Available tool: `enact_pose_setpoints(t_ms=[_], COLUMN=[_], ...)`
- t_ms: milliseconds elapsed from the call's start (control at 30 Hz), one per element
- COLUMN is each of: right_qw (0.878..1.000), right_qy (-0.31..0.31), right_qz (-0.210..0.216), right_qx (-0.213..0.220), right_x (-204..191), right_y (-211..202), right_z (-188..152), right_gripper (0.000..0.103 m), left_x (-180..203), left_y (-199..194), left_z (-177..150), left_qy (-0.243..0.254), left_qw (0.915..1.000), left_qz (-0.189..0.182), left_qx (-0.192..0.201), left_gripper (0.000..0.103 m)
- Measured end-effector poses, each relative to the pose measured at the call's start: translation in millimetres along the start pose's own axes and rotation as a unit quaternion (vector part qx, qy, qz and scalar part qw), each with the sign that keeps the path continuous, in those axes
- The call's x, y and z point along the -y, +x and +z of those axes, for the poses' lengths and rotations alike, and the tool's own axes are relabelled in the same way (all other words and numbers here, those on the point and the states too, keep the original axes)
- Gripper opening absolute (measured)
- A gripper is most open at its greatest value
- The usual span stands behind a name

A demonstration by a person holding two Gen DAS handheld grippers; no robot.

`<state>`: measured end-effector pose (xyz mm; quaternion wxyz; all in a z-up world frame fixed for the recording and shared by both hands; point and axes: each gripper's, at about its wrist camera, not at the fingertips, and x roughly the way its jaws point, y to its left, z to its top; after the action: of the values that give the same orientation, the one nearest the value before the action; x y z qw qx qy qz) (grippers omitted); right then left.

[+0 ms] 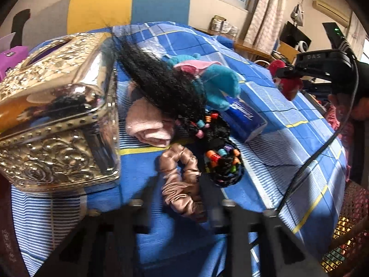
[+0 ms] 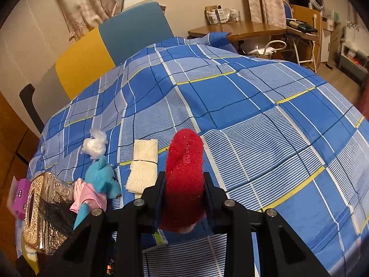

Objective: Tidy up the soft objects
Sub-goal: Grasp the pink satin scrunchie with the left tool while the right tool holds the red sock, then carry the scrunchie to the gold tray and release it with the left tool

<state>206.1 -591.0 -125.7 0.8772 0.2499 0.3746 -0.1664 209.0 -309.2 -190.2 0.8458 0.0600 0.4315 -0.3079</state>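
Note:
A tan-pink satin scrunchie [image 1: 181, 184] lies on the blue plaid bedspread [image 1: 288, 143], and my left gripper [image 1: 182, 200] is shut on its near end, one finger on each side. A black braided hairpiece with coloured beads [image 1: 221, 161] touches the scrunchie's right side and runs back over a folded pink cloth [image 1: 147, 127] and a teal plush toy [image 1: 216, 78]. My right gripper [image 2: 184, 184] is shut on a red fuzzy sock-like piece [image 2: 184, 161] held upright above the bed. In the left wrist view that right gripper [image 1: 284, 75] hangs at the upper right with the red piece [image 1: 288, 87].
An embossed gold tissue box [image 1: 57, 115] stands close on the left, with a purple box [image 2: 19, 194] behind it. A blue tissue pack [image 1: 244, 115], a beige folded cloth [image 2: 143, 166] and a white plastic wad [image 2: 95, 146] lie on the bedspread [image 2: 253, 115]. A wooden desk [image 2: 242, 28] stands beyond the bed.

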Motion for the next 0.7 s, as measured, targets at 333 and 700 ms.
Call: enact_pose_setpoints(t_ms=[333,700], right_qw=[1.000,1.000], right_qy=[-0.003,0.001], right_qz=[-0.003,-0.015], right_qx=[0.004,0.005], right_x=[-0.2,3.4], right_y=[-1.8,-0.9], right_z=[0.1,0.0], right_gripper=[0.030,0.030], left_x=[-7.9,-4.8], left_y=[-24.4,-74.2], left_z=[-7.8,2.3], left_qy=[-0.009,-0.004], left_qw=[0.9988,0.9940], left_qz=[-0.039,-0.076], left_qx=[0.030,0.079], left_gripper=[0.011,0.011])
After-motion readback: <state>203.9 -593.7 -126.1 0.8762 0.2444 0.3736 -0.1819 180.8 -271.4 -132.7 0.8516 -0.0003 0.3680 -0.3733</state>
